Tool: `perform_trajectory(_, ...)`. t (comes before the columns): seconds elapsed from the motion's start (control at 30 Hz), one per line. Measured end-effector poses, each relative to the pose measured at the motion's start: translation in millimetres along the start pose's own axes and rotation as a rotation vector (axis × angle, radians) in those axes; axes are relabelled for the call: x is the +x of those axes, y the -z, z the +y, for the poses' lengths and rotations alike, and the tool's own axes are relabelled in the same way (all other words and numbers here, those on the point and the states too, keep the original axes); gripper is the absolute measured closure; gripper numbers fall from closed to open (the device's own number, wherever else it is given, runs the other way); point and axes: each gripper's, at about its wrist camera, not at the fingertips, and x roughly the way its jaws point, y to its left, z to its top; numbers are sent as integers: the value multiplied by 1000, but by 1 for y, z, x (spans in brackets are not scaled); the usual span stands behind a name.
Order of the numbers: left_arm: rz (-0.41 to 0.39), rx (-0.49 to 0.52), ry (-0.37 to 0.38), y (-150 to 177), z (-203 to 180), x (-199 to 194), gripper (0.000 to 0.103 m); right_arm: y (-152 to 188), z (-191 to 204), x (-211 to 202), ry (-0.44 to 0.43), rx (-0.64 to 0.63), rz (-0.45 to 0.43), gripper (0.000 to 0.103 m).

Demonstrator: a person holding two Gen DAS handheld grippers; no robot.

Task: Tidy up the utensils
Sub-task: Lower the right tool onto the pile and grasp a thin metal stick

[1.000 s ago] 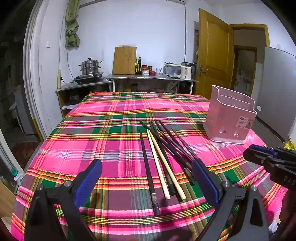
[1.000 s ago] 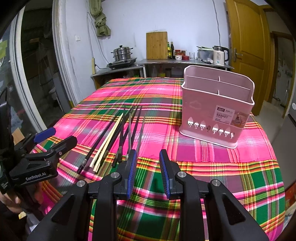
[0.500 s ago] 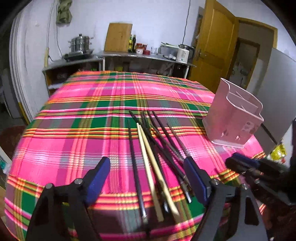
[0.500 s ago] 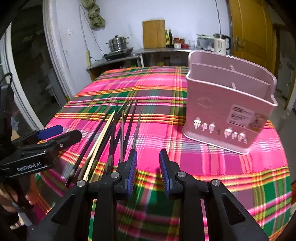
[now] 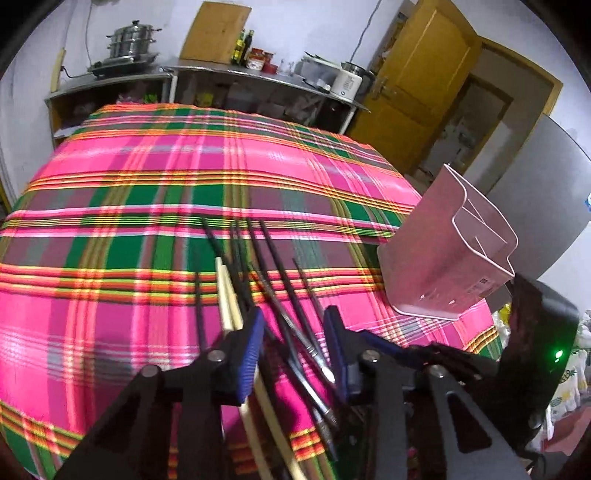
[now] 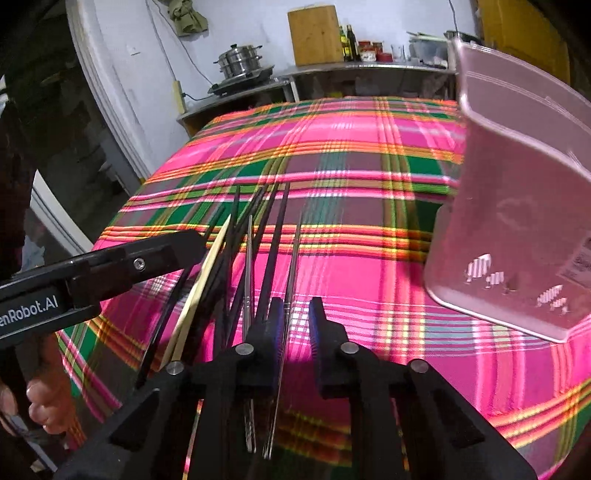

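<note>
Several black chopsticks [image 5: 273, 254] and a pale wooden pair [image 5: 225, 291] lie fanned out on the plaid tablecloth [image 5: 147, 221]. My left gripper [image 5: 293, 347] hangs low over their near ends. Its jaws are closing, with a few black sticks between the blue pads and no pad pressing on them. In the right wrist view, my right gripper [image 6: 295, 321] is also closing. A thin metal chopstick [image 6: 293, 266] runs through its gap, untouched. The pink utensil basket [image 5: 443, 258] [image 6: 517, 221] stands upright to the right of the sticks.
A counter along the back wall carries a steel pot [image 5: 129, 40], a cutting board [image 5: 214, 33] and a kettle [image 5: 347, 79]. A yellow door [image 5: 424, 81] is at the back right. A person's hand [image 6: 40, 402] holds the left gripper's body [image 6: 110, 266] by the table's near edge.
Both grippers have moved forward and down until their fingers straddle the chopsticks' near ends. Both pairs of jaws stand narrower than before. The chopsticks and basket lie as they did.
</note>
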Motion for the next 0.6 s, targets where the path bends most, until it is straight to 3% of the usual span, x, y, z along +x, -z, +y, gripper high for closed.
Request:
perform_trajectory(0.17,43,3,-8,-6,-4,16,72,-1,-1,6,-17,-4,11,91)
perform_trajectory(0.27,72,0,-19,-6,-4,28,75,-1,0,8,-4,-8,16,96)
perform_trajectory(0.6,127,-33,-86,-9,-1,49,94,8,-18,-6,21,37,14,97)
